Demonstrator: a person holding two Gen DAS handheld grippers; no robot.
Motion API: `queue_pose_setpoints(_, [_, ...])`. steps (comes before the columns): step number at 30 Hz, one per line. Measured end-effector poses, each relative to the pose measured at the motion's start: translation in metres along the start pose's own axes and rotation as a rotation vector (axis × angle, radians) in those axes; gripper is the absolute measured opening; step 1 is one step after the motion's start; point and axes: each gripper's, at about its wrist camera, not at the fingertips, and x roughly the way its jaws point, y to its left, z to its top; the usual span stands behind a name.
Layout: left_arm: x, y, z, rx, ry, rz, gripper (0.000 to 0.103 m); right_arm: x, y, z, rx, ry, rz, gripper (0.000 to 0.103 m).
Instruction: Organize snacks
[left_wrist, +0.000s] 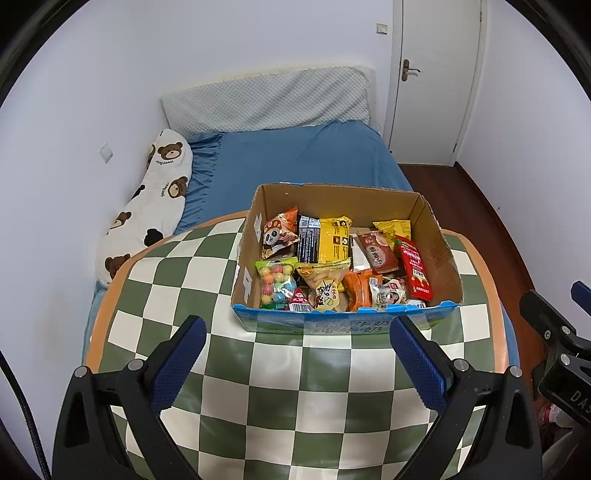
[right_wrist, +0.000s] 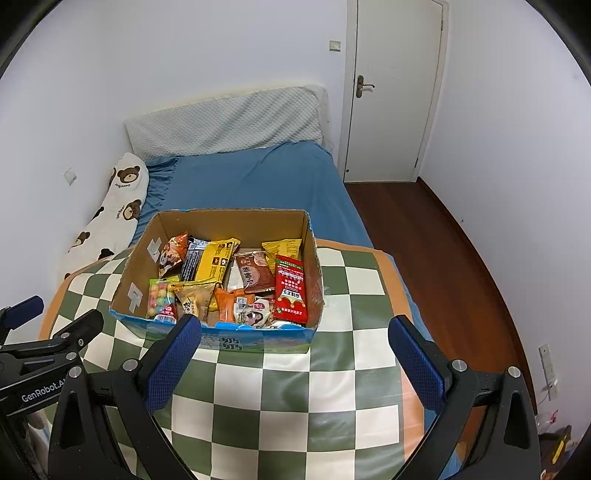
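A cardboard box (left_wrist: 439, 254) with a blue front edge sits on a green-and-white checkered cloth (left_wrist: 280, 387) that covers a table at the foot of a bed (left_wrist: 295, 158). The box is open at the top and full of snack packets lying flat and overlapping. Along the back row are a panda packet (left_wrist: 277, 236), a yellow-and-black packet (left_wrist: 325, 240) and a brown packet (left_wrist: 375, 253). A red packet (left_wrist: 415, 269) leans against the right wall of the box. At the front left lies a clear bag of coloured candy balls (left_wrist: 275, 282), and next to it a pale packet of biscuits (left_wrist: 325, 291) and an orange packet (left_wrist: 358, 290).

The left gripper (left_wrist: 295, 365) hangs over the cloth just in front of the box, its blue-padded fingers (left_wrist: 177, 363) spread wide with nothing between them. The right gripper (right_wrist: 295, 365) is likewise spread wide and empty; its left finger (right_wrist: 171, 363) overlaps the front edge of the box in the right wrist view, while the other finger stands over the cloth to the right of the box. Neither gripper touches a packet.

A bear-print pillow (left_wrist: 147, 206) lies along the left side of the bed, and a white door (left_wrist: 436, 74) stands shut beyond it
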Motion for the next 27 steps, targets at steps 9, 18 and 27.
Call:
queue_pose_setpoints(9, [-0.0068,0.0001,0.0010,0.006,-0.006,-0.008,0.102,-0.0015,-0.0014,-0.0006,-0.001,0.002,0.006,0.103])
queue_pose_setpoints(18, [-0.0097,-0.0031,-0.0007,0.018,-0.010,-0.006,0.102,-0.0055,-0.0024,-0.0025,-0.001,0.000,0.011,0.103])
queue_pose_setpoints(27, [-0.0099,-0.0031,-0.0020,0.017,-0.015,-0.007,0.102,-0.0087,-0.0020,-0.0036,-0.004,-0.003,0.014,0.103])
